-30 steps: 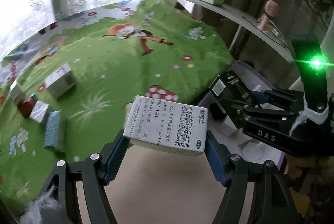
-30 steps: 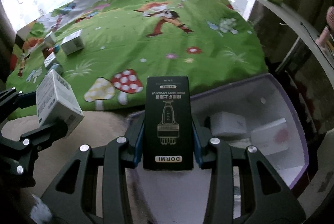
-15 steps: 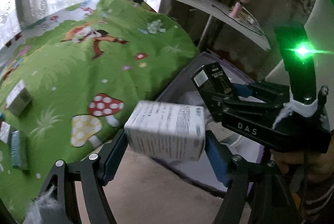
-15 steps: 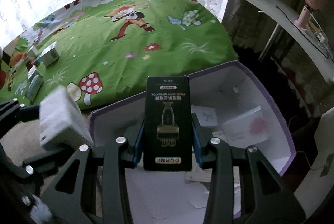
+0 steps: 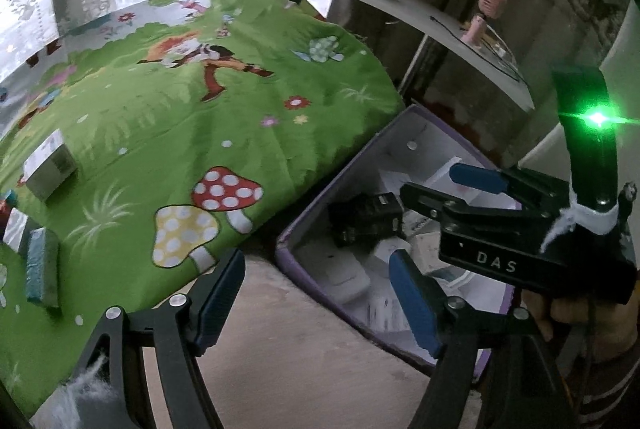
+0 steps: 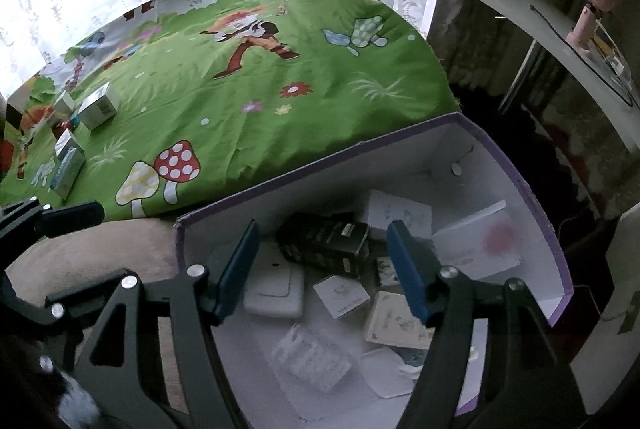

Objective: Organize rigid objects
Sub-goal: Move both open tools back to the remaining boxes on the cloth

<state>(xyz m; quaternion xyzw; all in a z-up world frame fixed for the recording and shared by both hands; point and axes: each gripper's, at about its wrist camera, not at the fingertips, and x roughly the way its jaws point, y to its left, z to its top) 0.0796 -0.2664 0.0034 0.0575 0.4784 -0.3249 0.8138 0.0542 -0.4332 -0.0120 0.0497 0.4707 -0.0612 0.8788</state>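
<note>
Both grippers are found empty above the purple-edged storage box (image 6: 516, 181), set just beside the green cartoon bedspread (image 6: 248, 97). The right gripper (image 6: 320, 265) is angled down into the box, its jaws opening, nothing between them; directly ahead of its fingers the black carton (image 6: 324, 241) is seen lying on its side atop the white packets on the box floor, so that item is judged delivered. A blurred white carton (image 6: 312, 357), below and slightly left of the right gripper's pads, is judged to be mid-drop or just landed; which cannot be told. The left gripper (image 5: 316, 297) is held released, jaws wide, nothing between them, tipped down over the box's near corner, with the right gripper just ahead to its right. Left to do: at least 4 small boxes remain on the bedspread, far to the left of both grippers, among them a white carton (image 5: 50, 169) and a teal carton (image 5: 40, 269). The task is judged well underway, not finished. A hand (image 5: 568, 313) is glimpsed behind the right tool.
</note>
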